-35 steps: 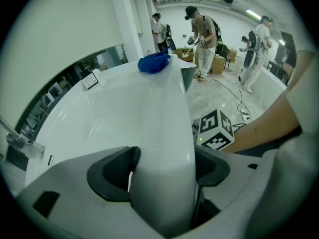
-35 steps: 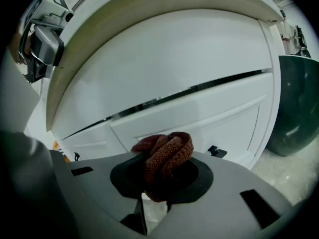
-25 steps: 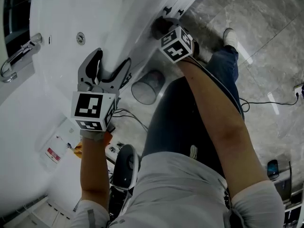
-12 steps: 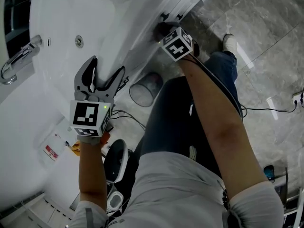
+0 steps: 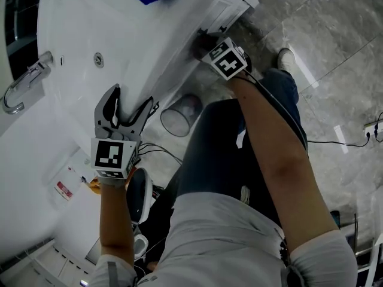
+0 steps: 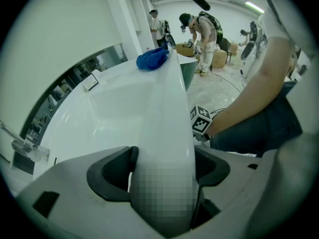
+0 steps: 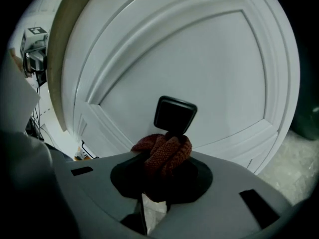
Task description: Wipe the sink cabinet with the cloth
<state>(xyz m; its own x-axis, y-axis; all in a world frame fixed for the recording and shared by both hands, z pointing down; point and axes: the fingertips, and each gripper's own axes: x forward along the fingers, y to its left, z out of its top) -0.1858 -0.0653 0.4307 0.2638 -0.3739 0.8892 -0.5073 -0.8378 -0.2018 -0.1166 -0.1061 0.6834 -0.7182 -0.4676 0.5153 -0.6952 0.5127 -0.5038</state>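
Lower than a second ago, the left gripper (image 5: 131,97) holds its jaws wide astride the sink rim (image 6: 172,108). Farther out, the right gripper (image 7: 160,179) clamps the reddish cloth (image 7: 163,153) in its jaws against the cabinet door (image 7: 199,59), just beneath its black handle (image 7: 174,113).

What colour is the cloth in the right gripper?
Reddish-brown knit cloth; shows best in the right gripper view.
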